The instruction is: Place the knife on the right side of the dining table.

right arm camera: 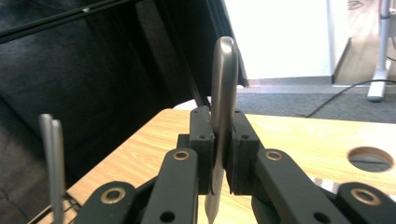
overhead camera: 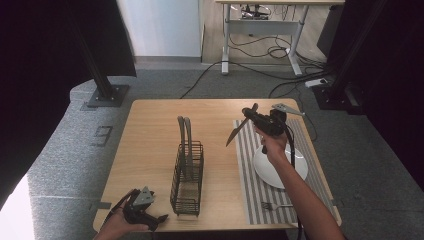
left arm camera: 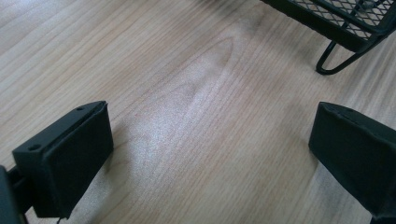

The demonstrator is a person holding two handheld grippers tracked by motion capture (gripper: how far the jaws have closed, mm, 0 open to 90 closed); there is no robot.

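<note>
Knife lifted in my right gripper, caddy down-left of it

High view: right gripper [overhead camera: 261, 121] clamps the knife [overhead camera: 238, 129] above the table [overhead camera: 150, 130], long axis slanting down toward the wire caddy [overhead camera: 187, 176]; left gripper [overhead camera: 142, 210] idles nearer the caddy. Left gripper view: jaws apart, empty, caddy [left arm camera: 345, 18] just ahead. Right gripper view: knife [right arm camera: 223, 93] pinched upright, caddy utensils [right arm camera: 52, 158] lower left

text: none legible | labels: none | brands: none | numbers: none | signs: none
</note>
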